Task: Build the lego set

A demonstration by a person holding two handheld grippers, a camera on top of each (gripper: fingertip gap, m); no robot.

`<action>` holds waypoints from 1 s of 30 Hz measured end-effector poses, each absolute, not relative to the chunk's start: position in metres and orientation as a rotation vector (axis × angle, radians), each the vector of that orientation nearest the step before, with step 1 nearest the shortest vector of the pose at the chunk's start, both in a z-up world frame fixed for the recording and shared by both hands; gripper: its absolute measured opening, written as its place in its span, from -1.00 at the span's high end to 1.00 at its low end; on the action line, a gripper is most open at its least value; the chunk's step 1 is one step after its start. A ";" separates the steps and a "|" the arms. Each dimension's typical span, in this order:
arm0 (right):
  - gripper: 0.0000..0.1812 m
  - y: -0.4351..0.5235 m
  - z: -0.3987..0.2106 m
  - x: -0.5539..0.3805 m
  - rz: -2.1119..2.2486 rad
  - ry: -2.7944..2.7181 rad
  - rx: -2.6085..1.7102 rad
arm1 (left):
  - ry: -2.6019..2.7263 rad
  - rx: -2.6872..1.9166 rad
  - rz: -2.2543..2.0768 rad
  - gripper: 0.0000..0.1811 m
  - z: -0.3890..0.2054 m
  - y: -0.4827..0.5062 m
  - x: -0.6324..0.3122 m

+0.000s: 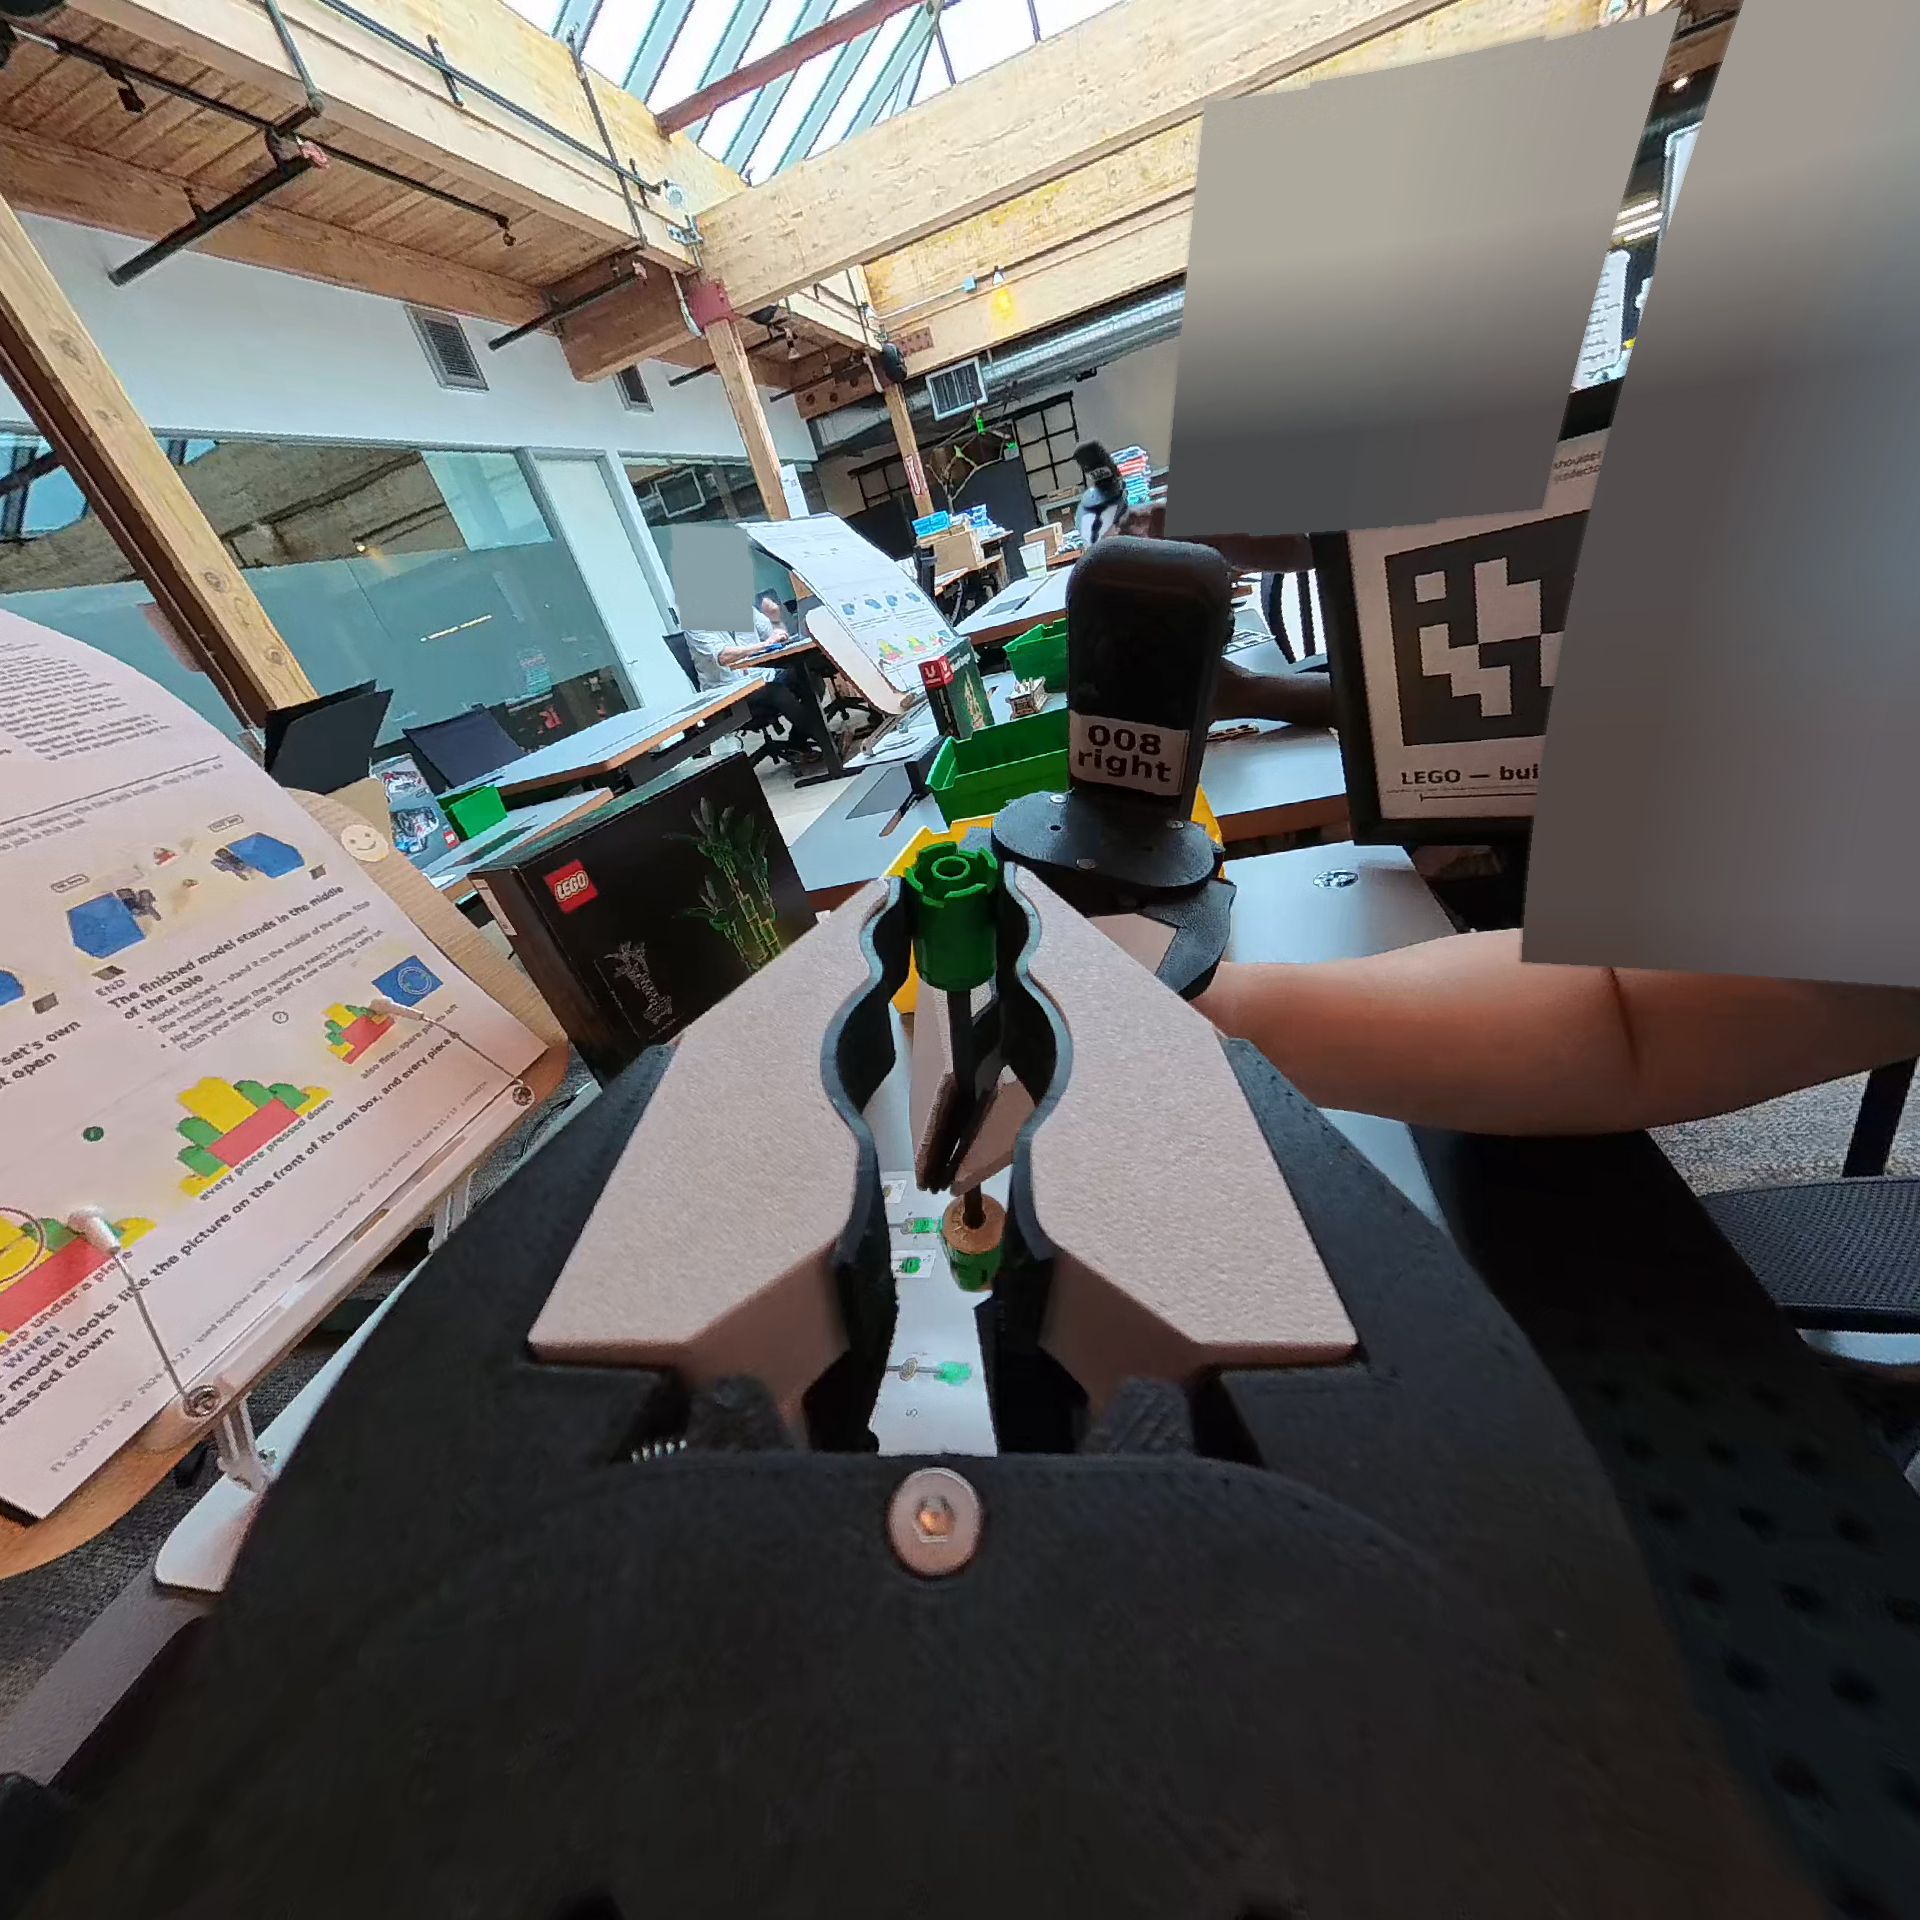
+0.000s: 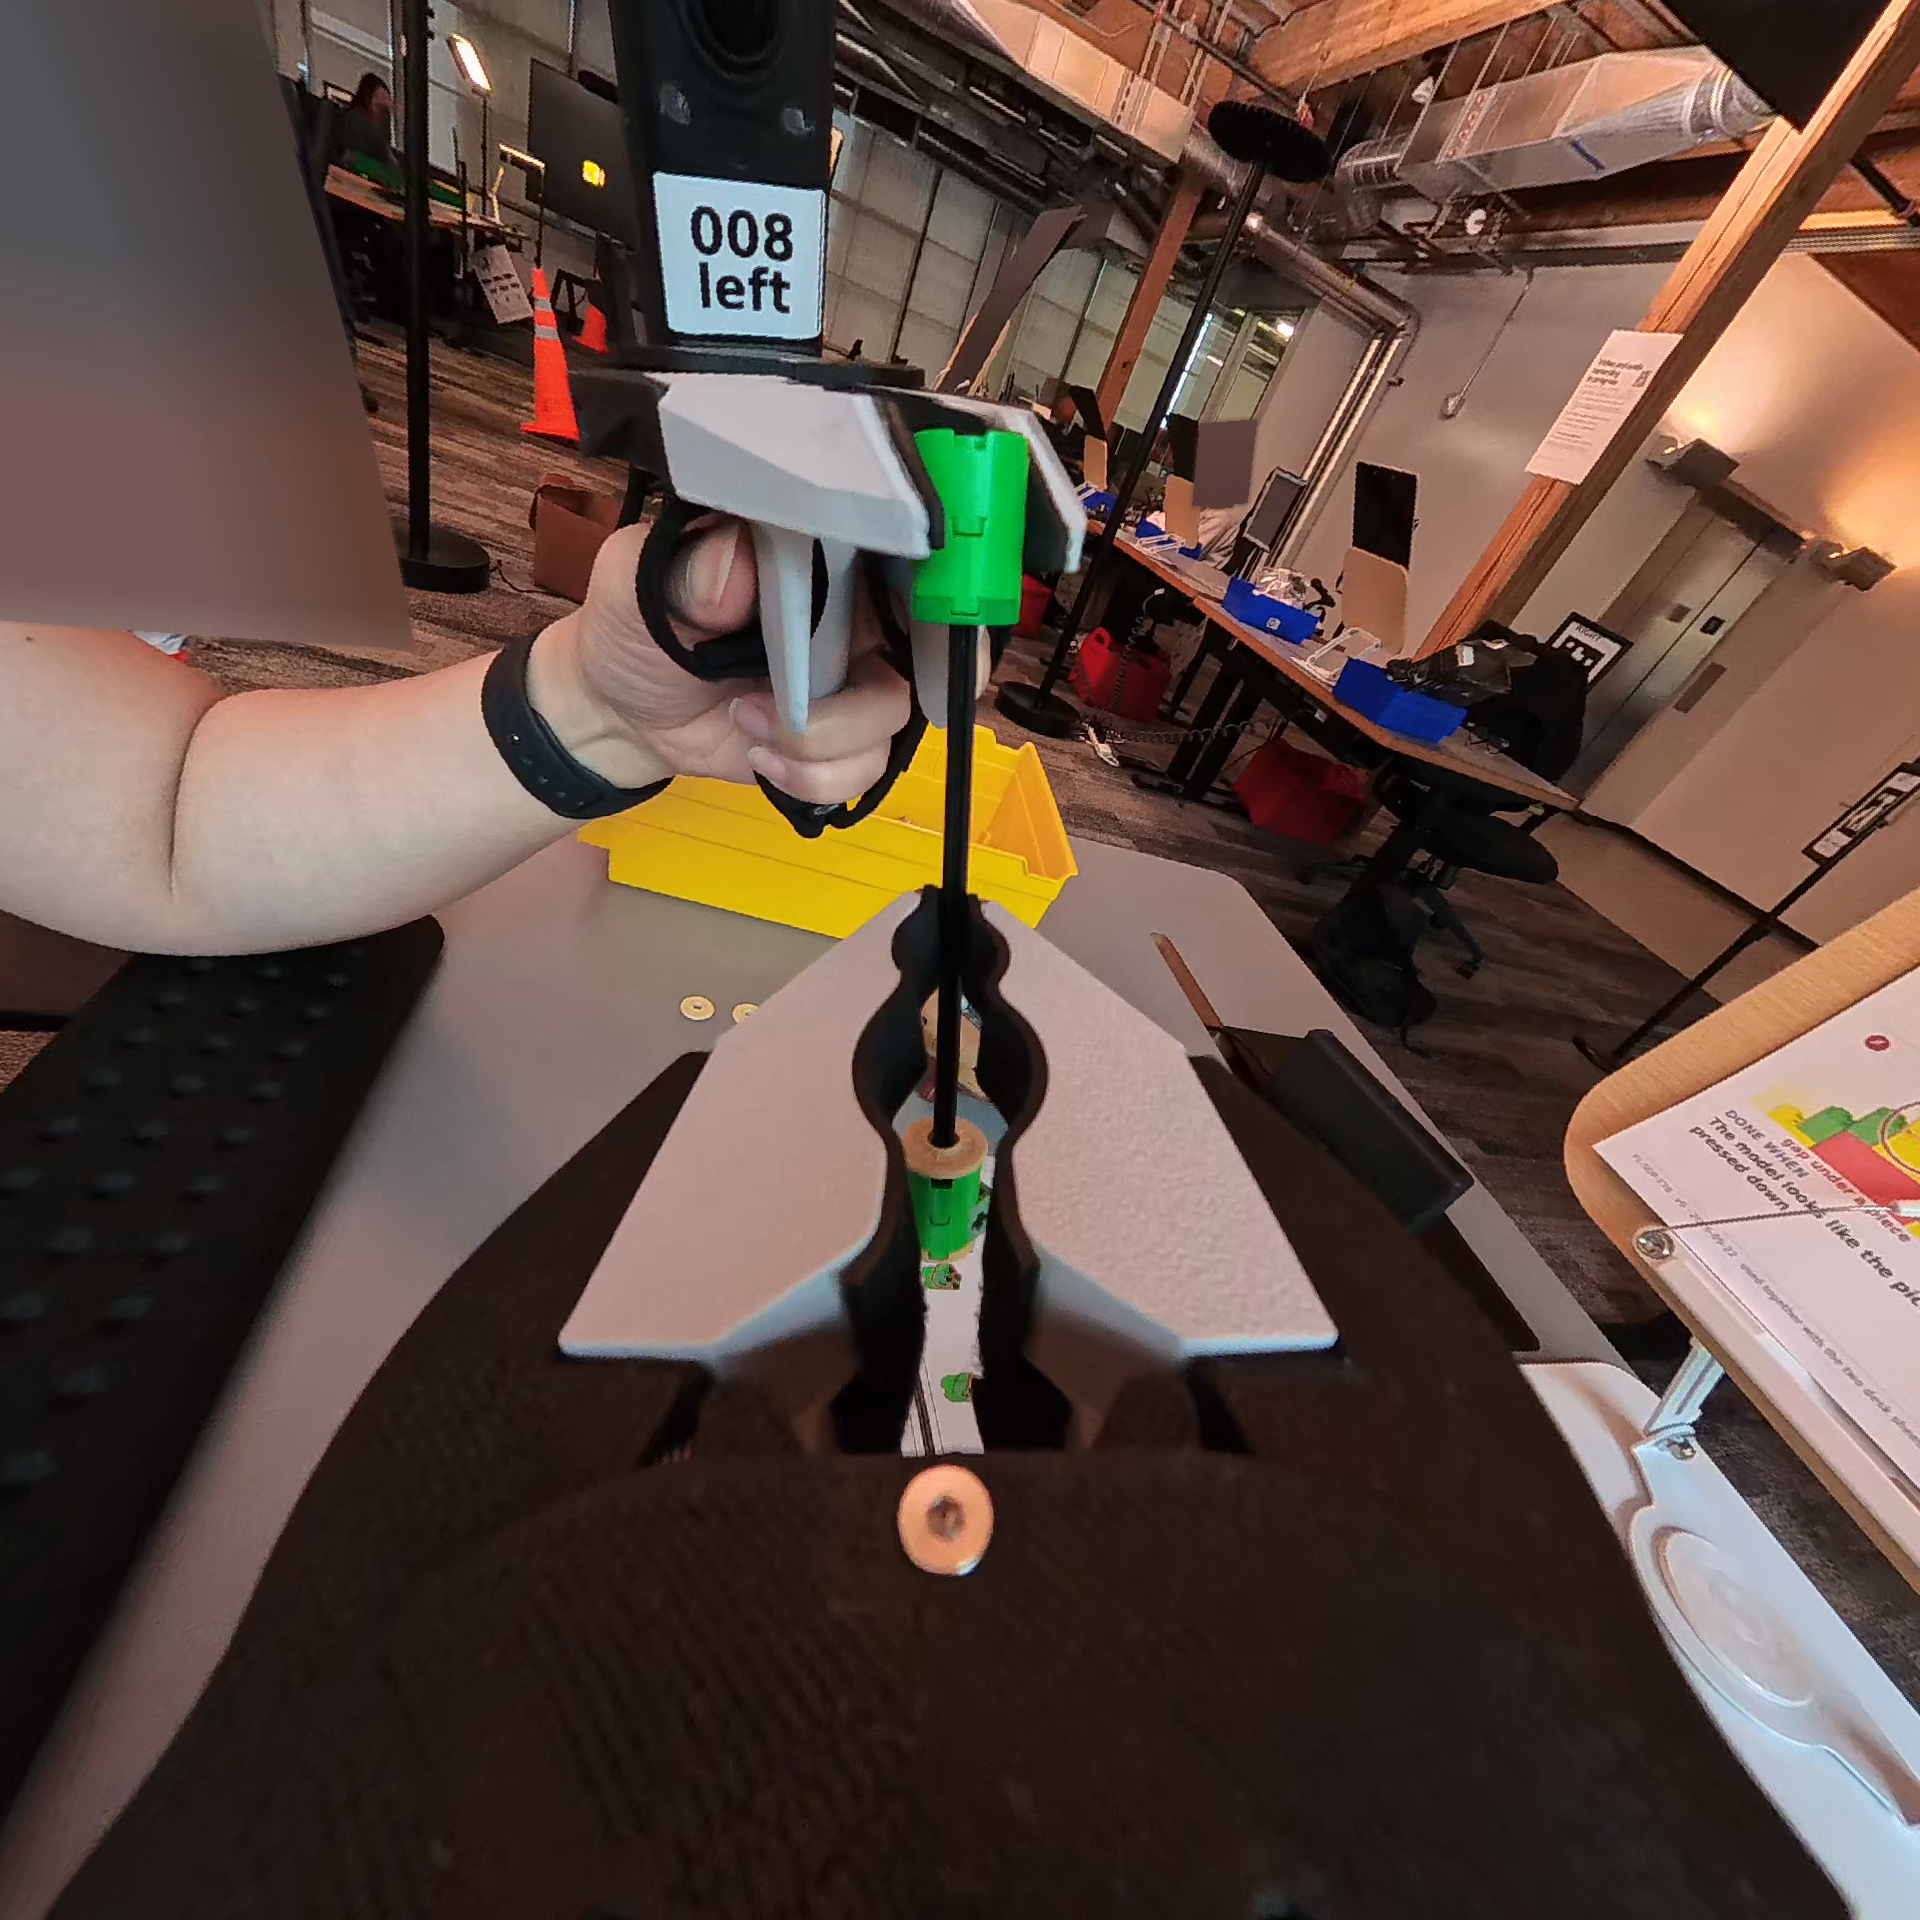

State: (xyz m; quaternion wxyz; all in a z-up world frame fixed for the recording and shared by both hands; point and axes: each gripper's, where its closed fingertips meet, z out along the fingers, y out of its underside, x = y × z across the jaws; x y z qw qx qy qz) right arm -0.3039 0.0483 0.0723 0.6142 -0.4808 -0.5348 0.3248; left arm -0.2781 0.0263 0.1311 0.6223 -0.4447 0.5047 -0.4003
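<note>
Lego green cylinder [image 2: 969,528] clamped in left gripper [image 2: 977,488] fingers at 12 o'clock | black rod [image 2: 951,790] pinched by right gripper [image 2: 951,914] | rod best kept straight, cylinder slid down.

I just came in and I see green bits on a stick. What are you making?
A person is building a Lego set with two hand-held grippers. The left gripper is shut on a green cylinder at the top of a black rod. The right gripper pinches the rod lower down. A tan ring and another green piece sit at the bottom.
</note>
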 end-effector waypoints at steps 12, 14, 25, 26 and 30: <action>1.00 0.061 0.090 -0.294 1.293 -0.970 -1.232 | 1.060 -1.196 -1.287 0.26 0.124 0.043 -0.286; 1.00 0.064 0.096 -0.289 1.400 -0.907 -1.232 | 1.062 -1.278 -1.293 0.34 0.108 0.052 -0.279; 0.99 0.069 0.100 -0.288 1.513 -0.786 -1.221 | 1.099 -1.411 -1.421 1.00 0.069 0.055 -0.246; 0.99 0.069 0.099 -0.287 1.509 -0.793 -1.220 | 1.095 -1.424 -1.435 1.00 0.069 0.056 -0.247; 0.90 0.075 0.099 -0.281 1.492 -0.787 -1.243 | 1.081 -1.462 -1.443 1.00 0.066 0.060 -0.250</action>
